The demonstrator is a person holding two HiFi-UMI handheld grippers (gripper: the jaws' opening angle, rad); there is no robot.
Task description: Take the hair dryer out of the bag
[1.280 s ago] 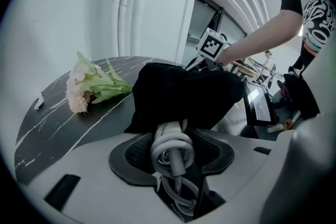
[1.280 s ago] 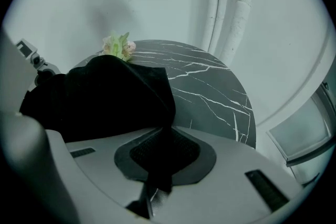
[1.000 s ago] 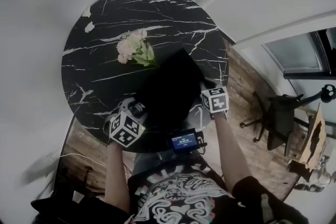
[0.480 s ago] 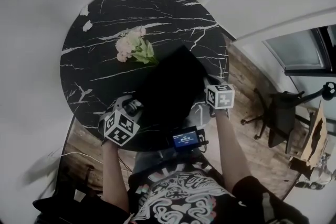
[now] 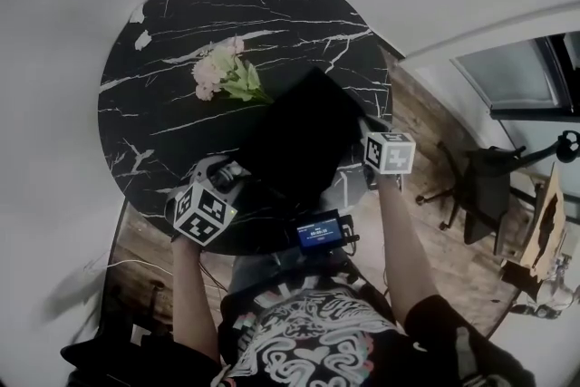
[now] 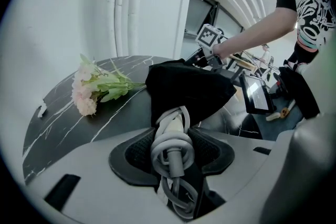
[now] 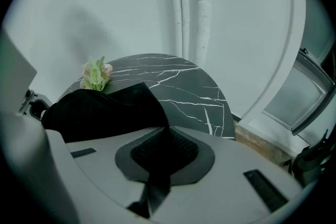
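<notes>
A black fabric bag (image 5: 299, 133) lies on the near right part of the round black marble table (image 5: 172, 23). My left gripper (image 5: 220, 184) is at the bag's near left end. In the left gripper view a coiled grey-white hair dryer cord (image 6: 172, 147) comes out of the bag (image 6: 189, 86), and my left gripper (image 6: 172, 140) is shut on that coil. The dryer's body is hidden inside the bag. My right gripper (image 5: 373, 140) holds the bag's right edge, and its jaws (image 7: 161, 140) pinch the black cloth (image 7: 105, 107).
A small bunch of pink flowers (image 5: 220, 74) lies on the table beyond the bag, also visible as flowers (image 6: 93, 89) and flowers (image 7: 95, 74). A small device with a lit blue screen (image 5: 319, 236) sits at the person's waist. A dark chair (image 5: 485, 195) stands on the wooden floor at right.
My right gripper has shifted to the right and slightly up, rolling a little, with the bag's edge in it. The left gripper has stayed about where it was, holding the cord.
</notes>
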